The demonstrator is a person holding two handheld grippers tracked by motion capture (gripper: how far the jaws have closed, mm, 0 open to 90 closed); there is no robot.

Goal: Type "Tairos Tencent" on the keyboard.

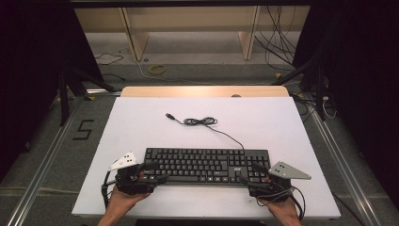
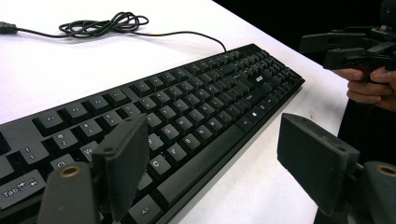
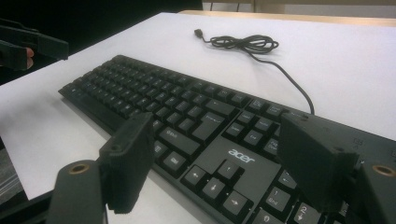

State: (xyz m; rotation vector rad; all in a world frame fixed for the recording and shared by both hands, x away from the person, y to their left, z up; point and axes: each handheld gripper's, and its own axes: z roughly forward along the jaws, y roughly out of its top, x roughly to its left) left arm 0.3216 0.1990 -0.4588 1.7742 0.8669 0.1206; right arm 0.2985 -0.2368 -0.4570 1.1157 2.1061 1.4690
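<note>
White Acer logo (image 3: 242, 156) beside arrow keys (image 3: 215, 183)

I read "acer" in white on the keyboard (image 3: 196, 135), on the bare panel just above its arrow keys. Its keys carry "Tab", "Alt" and "End". Left of the keyboard, a black "5" (image 1: 84, 129) marks the floor.
</note>
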